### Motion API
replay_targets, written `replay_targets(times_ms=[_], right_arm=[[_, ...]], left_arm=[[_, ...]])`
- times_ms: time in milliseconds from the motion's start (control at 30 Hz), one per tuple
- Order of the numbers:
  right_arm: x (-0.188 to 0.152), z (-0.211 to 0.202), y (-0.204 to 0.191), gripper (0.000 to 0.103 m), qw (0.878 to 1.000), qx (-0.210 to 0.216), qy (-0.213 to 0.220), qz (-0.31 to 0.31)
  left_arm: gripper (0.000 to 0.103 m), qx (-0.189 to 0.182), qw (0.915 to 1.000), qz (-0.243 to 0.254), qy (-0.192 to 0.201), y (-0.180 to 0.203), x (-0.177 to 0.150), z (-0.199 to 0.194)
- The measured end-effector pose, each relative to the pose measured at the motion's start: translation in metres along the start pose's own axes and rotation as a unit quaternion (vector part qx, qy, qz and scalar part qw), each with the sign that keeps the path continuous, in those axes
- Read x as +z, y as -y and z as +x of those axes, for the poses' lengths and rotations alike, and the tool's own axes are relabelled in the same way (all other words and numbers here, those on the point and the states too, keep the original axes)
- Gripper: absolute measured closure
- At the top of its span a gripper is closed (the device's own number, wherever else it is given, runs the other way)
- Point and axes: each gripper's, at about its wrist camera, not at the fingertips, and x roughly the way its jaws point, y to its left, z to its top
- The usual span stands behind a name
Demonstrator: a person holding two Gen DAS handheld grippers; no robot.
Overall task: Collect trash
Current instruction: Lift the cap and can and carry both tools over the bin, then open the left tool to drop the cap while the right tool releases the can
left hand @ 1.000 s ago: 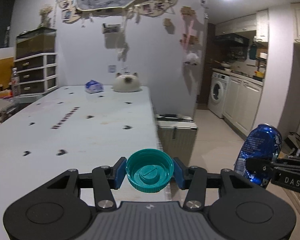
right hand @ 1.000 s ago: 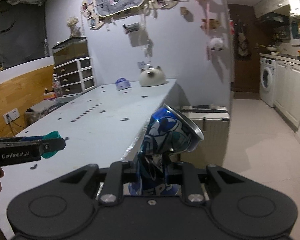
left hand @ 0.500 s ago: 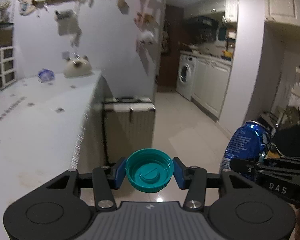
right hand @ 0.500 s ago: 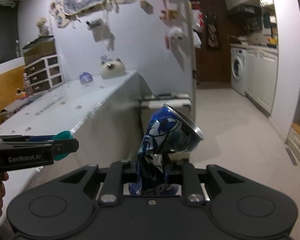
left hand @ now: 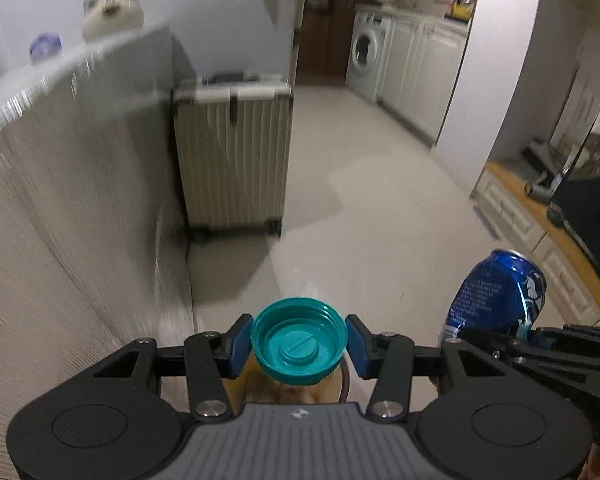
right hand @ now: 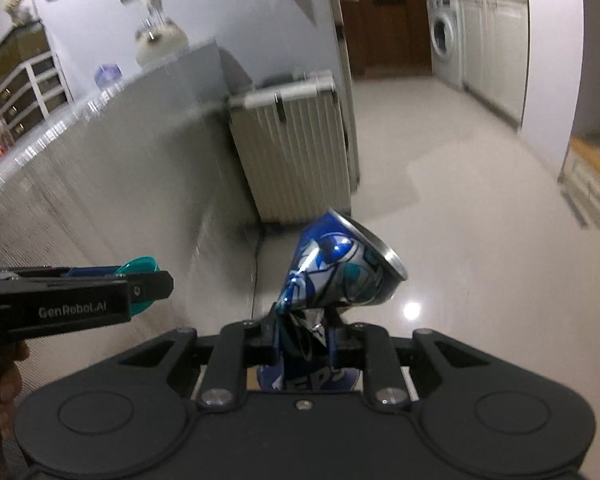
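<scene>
Carry step: left gripper (left hand: 299, 345) jaws pinch teal cap (left hand: 299, 345), right gripper (right hand: 303, 338) jaws crush-hold blue can (right hand: 332, 280); keep both tight, level, until over a bin.

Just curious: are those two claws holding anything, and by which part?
Left gripper pinches a teal cap by its rim; right gripper squeezes a blue can at its crushed middle.

We see a glossy pale tiled floor (left hand: 380, 184) running past a ribbed beige suitcase (left hand: 234, 160) beside the tabletop (right hand: 100, 152) toward white cabinets (left hand: 416, 80) and a washing machine (left hand: 364, 58), under a lilac wall (right hand: 220, 4).
</scene>
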Motion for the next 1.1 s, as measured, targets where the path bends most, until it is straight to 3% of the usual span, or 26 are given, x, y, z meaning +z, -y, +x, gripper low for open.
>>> replay_targets(times_ms=[233, 600, 767, 967, 1033, 1100], right_arm=[[-0.031, 0.082, 0.010, 0.082, 0.997, 0.013, -0.073, 0.023], [-0.050, 0.200, 0.013, 0.081, 0.985, 0.051, -0.142, 0.079], [-0.054, 0.228, 0.026, 0.065, 0.981, 0.047, -0.144, 0.125], [-0.057, 0.240, 0.037, 0.064, 0.980, 0.029, -0.152, 0.124], [-0.060, 0.242, 0.038, 0.064, 0.979, 0.026, -0.160, 0.122], [-0.062, 0.244, 0.040, 0.064, 0.979, 0.024, -0.166, 0.117]], left_arm=[[0.053, 0.008, 0.9975, -0.017, -0.068, -0.026, -0.023, 0.079], [0.053, 0.015, 0.9900, -0.061, -0.126, -0.056, -0.049, 0.172], [0.053, 0.008, 0.9893, -0.065, -0.130, -0.066, -0.044, 0.197], [0.052, -0.007, 0.9894, -0.061, -0.132, -0.064, -0.041, 0.219], [0.035, -0.001, 0.9875, -0.064, -0.144, -0.064, -0.044, 0.226], [0.030, 0.009, 0.9861, -0.064, -0.153, -0.066, -0.049, 0.228]])
